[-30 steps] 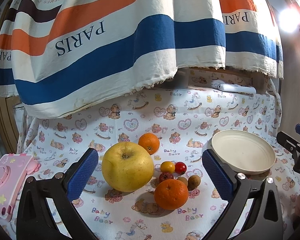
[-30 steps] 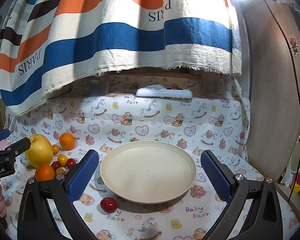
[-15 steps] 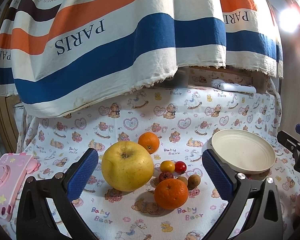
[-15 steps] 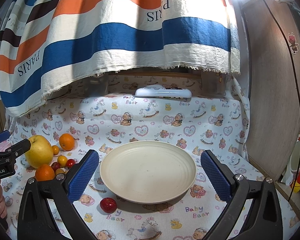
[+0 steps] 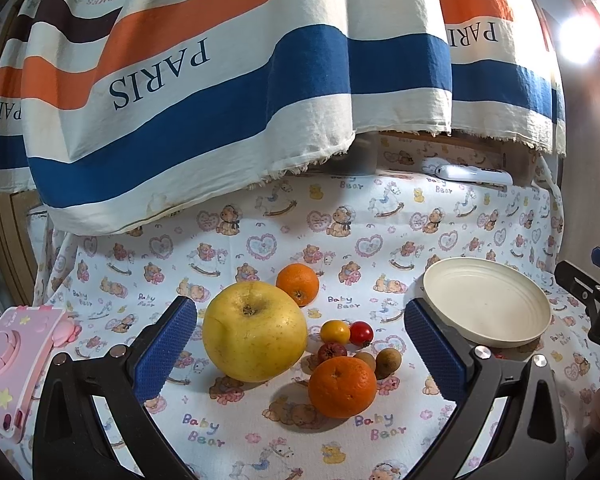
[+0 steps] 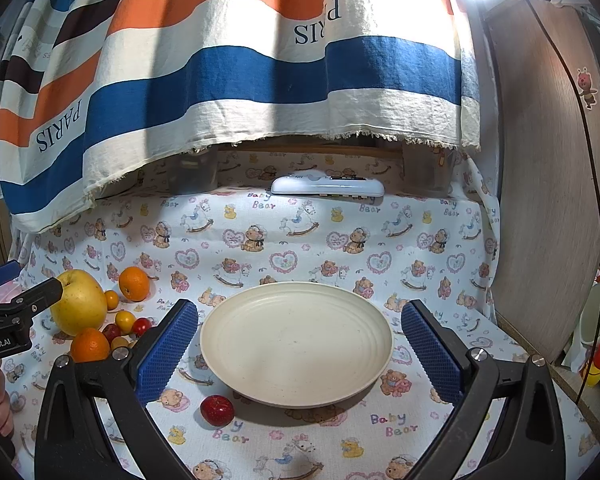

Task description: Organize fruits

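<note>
Left claw is spread wide and holding nothing, its blue pads framing the fruit pile on the bear-print surface. Big yellow apple sits right between the fingers, closer to the left pad. Behind it, one orange; in front and to the right, a second orange. Between those two, a cluster of small stuff: a yellow tomato touching a red tomato, a dark red fruit below them, and two brown fruits tucked against the near orange. Off to the right, the cream plate, bare, well apart from the pile.

Over to the right claw, also spread wide and gripping nothing, with the plate sitting squarely between its pads. A lone red fruit lies just beside the plate's near-left rim, on the cloth. The fruit pile shows at far left in this view. A striped cloth hangs behind, and a white remote lies at the back.
</note>
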### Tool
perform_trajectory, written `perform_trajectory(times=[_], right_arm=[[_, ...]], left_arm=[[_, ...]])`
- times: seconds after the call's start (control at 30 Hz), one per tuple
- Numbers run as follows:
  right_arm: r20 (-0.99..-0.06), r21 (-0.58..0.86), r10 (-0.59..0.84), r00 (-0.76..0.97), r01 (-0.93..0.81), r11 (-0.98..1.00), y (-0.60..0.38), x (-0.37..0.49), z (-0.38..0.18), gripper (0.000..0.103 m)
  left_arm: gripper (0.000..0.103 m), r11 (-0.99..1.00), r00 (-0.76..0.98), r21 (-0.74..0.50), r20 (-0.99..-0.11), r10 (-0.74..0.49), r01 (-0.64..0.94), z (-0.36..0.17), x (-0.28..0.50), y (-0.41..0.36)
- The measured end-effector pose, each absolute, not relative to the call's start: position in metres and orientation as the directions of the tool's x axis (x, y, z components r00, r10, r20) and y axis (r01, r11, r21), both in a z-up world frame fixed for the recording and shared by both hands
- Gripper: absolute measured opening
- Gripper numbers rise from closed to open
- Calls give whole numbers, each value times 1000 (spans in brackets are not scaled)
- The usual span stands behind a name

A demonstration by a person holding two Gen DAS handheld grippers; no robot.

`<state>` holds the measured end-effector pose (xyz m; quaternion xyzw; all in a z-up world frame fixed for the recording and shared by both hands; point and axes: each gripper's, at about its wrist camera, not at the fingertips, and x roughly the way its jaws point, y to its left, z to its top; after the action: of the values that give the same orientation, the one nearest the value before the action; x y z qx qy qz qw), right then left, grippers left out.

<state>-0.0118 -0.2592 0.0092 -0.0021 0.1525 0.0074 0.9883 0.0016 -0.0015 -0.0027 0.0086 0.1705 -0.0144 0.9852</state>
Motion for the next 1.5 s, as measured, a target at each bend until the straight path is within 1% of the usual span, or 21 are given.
perform_trajectory(times=[0.77,1.23,1.5], right_arm=[[-301,-2,14,953,-15,1000,-259,-12,9,102],[-301,-2,14,954,-16,1000,-261,-12,9,102],[-300,-1,14,954,-15,1000,-260,-12,9,102]], left_arm=[[103,999,941,12,-337,-24,30,-3,2,-1],[103,999,946,10,-321,-35,40,0,-1,-1],[103,1000,947,11,-321,-18,23,1,-1,-3]])
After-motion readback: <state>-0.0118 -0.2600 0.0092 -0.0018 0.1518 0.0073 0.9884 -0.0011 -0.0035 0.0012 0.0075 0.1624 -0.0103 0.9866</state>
